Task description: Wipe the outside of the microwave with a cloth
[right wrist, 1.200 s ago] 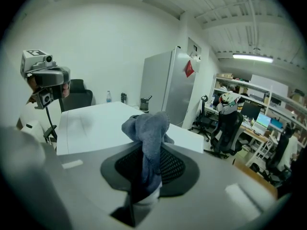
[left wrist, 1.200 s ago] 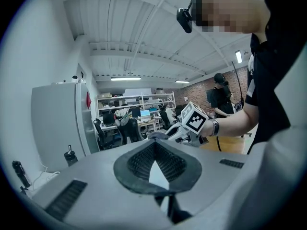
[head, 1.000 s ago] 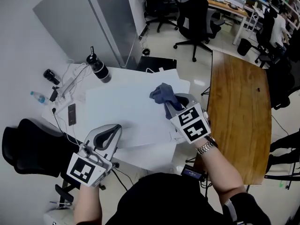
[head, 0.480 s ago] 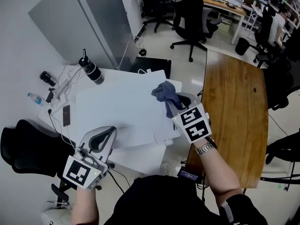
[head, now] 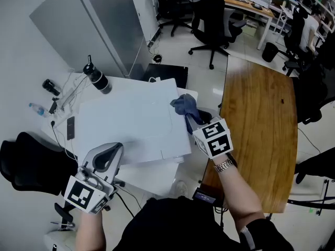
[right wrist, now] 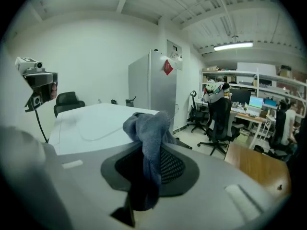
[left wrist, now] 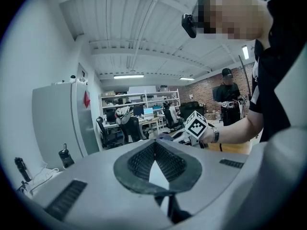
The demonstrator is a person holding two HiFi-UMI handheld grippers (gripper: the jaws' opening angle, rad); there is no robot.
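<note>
The cloth, a soft, crumpled blue-grey bunch, is gripped between the jaws of the right gripper at the right edge of the microwave. It lies lengthwise along the gripper, with its free end pointing up and away from the person. Only the microwave's smooth white top shows, a wide rectangle with a rounded panel outline; its door and sides are hidden. The left gripper is clenched on nothing near the front left corner.

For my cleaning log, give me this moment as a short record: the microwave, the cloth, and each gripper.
microwave: white, top face in view
cloth: blue-grey, bunched, at the top's right edge
right gripper: shut on cloth
left gripper: shut, empty, by the near left corner
contact of cloth with microwave: cannot tell
</note>
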